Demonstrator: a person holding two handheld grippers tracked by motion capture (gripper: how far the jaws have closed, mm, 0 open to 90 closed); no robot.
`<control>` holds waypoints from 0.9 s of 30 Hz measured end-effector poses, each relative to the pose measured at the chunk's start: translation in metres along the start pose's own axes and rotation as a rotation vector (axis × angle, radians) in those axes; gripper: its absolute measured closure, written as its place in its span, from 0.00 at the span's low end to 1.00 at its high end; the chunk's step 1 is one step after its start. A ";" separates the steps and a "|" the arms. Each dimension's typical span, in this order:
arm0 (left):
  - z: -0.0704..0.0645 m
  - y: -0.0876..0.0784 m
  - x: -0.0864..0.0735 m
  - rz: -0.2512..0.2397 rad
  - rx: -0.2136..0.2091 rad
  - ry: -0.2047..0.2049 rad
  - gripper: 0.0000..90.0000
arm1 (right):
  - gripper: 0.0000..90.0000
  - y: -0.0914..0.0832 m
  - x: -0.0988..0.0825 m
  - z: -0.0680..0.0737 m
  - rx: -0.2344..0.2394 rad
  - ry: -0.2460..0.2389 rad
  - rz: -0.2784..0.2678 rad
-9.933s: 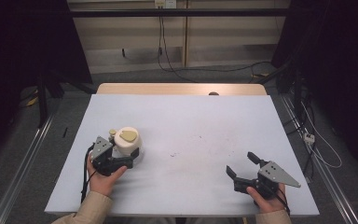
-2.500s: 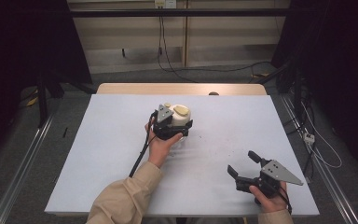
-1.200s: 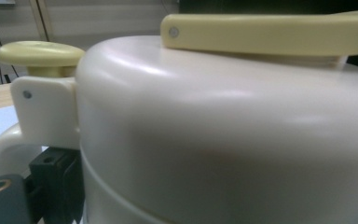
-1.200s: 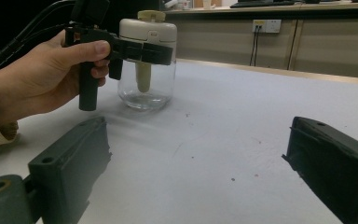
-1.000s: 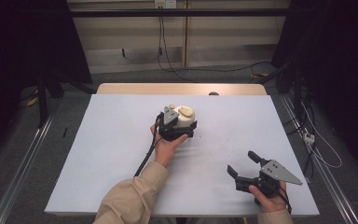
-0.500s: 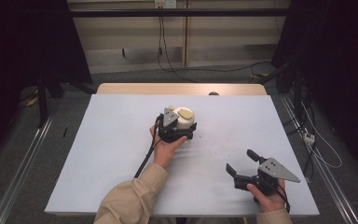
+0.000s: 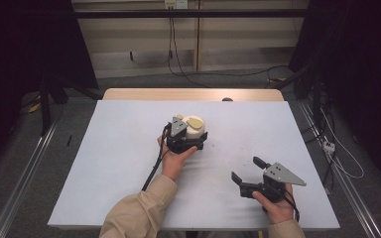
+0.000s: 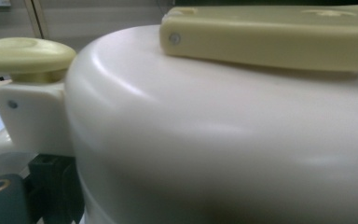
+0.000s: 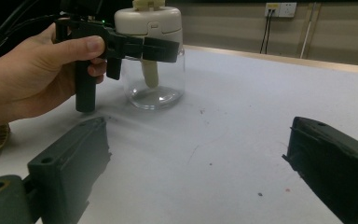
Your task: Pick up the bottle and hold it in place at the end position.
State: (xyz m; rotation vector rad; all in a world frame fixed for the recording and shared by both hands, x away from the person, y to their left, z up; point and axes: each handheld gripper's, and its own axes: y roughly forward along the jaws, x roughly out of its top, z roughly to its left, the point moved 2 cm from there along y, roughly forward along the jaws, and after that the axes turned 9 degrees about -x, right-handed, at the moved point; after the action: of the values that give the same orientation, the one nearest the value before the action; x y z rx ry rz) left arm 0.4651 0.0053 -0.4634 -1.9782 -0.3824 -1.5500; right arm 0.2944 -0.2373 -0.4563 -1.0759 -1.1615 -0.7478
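A jar (image 7: 194, 128) with a clear glass body, a white lid and cream-yellow fittings stands on the white table (image 7: 104, 163) near its middle. My left gripper (image 7: 193, 139) is shut on the jar just under the lid, one jaw on each side. In the right gripper view the jar (image 9: 154, 70) rests upright on the table with the left gripper (image 9: 154, 46) clamped around its neck. In the left gripper view the lid (image 8: 214, 140) is very close, with a yellow knob (image 8: 25, 53) at its left. My right gripper (image 7: 244, 168) sits open near the front right, holding nothing.
A small brown round object (image 7: 226, 99) lies at the table's far wooden edge. The left gripper's cable (image 7: 151, 171) trails back along the sleeve. Metal floor rails run along both sides of the table, and cables lie on the floor behind it.
The left gripper carried the jar from the table's front left to near its middle, and over the last second it has held still. The right gripper has barely shifted.
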 end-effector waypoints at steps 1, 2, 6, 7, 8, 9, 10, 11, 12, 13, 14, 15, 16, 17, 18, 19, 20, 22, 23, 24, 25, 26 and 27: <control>0.000 0.000 0.000 -0.001 0.000 -0.001 0.07 | 0.05 0.001 0.001 0.001 0.000 0.001 -0.002; -0.001 0.000 -0.001 -0.005 0.003 -0.002 0.07 | 0.05 0.002 0.001 0.001 0.005 0.001 -0.001; -0.001 -0.002 -0.002 -0.008 0.001 0.000 0.07 | 0.05 0.006 0.003 0.002 0.012 0.000 0.009; 0.000 -0.002 -0.002 -0.010 0.000 0.000 0.07 | 0.05 0.007 0.004 0.003 0.011 0.003 0.011; -0.001 -0.002 -0.002 -0.009 0.001 0.000 0.07 | 0.05 0.008 0.004 0.003 0.014 0.003 0.012; -0.001 -0.002 -0.002 -0.008 0.001 0.001 0.07 | 0.05 0.010 0.005 0.004 0.014 0.005 0.012; -0.001 -0.002 -0.002 -0.007 -0.001 0.002 0.07 | 0.06 0.011 0.006 0.005 0.016 0.004 0.014; 0.000 -0.002 -0.002 -0.010 -0.002 0.002 0.07 | 0.06 0.012 0.007 0.006 0.018 0.006 0.015; 0.000 -0.002 -0.002 -0.009 -0.001 0.002 0.07 | 0.06 0.013 0.007 0.007 0.020 0.005 0.016; 0.000 -0.002 -0.002 -0.007 -0.001 0.004 0.07 | 0.06 0.015 0.008 0.007 0.022 0.005 0.015; 0.000 -0.002 -0.002 -0.009 -0.002 0.003 0.07 | 0.06 0.016 0.009 0.008 0.026 0.004 0.017; 0.000 -0.002 -0.002 -0.009 -0.002 0.002 0.07 | 0.06 0.018 0.010 0.009 0.028 0.005 0.021; 0.000 -0.002 -0.002 -0.008 -0.002 0.003 0.07 | 0.06 0.019 0.011 0.010 0.026 0.008 0.020; 0.000 -0.002 -0.002 -0.009 -0.002 0.005 0.07 | 0.06 0.020 0.012 0.011 0.028 0.010 0.020; 0.000 -0.002 -0.002 -0.008 -0.002 0.004 0.07 | 0.06 0.022 0.013 0.012 0.032 0.010 0.022; 0.000 -0.002 -0.002 -0.009 -0.002 0.004 0.07 | 0.06 0.023 0.014 0.013 0.032 0.007 0.024; 0.000 -0.002 -0.003 -0.010 -0.002 0.004 0.07 | 0.06 0.024 0.015 0.014 0.032 0.008 0.027; 0.000 -0.002 -0.003 -0.011 -0.002 0.005 0.07 | 0.06 0.027 0.017 0.016 0.038 0.011 0.028; -0.001 -0.002 -0.003 -0.009 -0.001 0.005 0.07 | 0.06 0.029 0.018 0.016 0.038 0.013 0.025; 0.000 -0.002 -0.002 -0.010 -0.002 0.005 0.07 | 0.06 0.030 0.019 0.017 0.039 0.016 0.028; 0.000 -0.002 -0.003 -0.010 -0.002 0.004 0.07 | 0.06 0.032 0.020 0.017 0.043 0.014 0.027; 0.000 -0.002 -0.003 -0.010 -0.001 0.006 0.07 | 0.06 0.033 0.021 0.017 0.043 0.011 0.027; 0.000 -0.002 -0.002 -0.009 -0.002 0.006 0.07 | 0.06 0.034 0.022 0.018 0.043 0.007 0.033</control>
State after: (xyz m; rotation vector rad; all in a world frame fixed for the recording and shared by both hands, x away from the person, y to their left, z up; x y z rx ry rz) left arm 0.4632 0.0067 -0.4653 -1.9758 -0.3882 -1.5620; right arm 0.3249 -0.2075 -0.4436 -1.0537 -1.1465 -0.6968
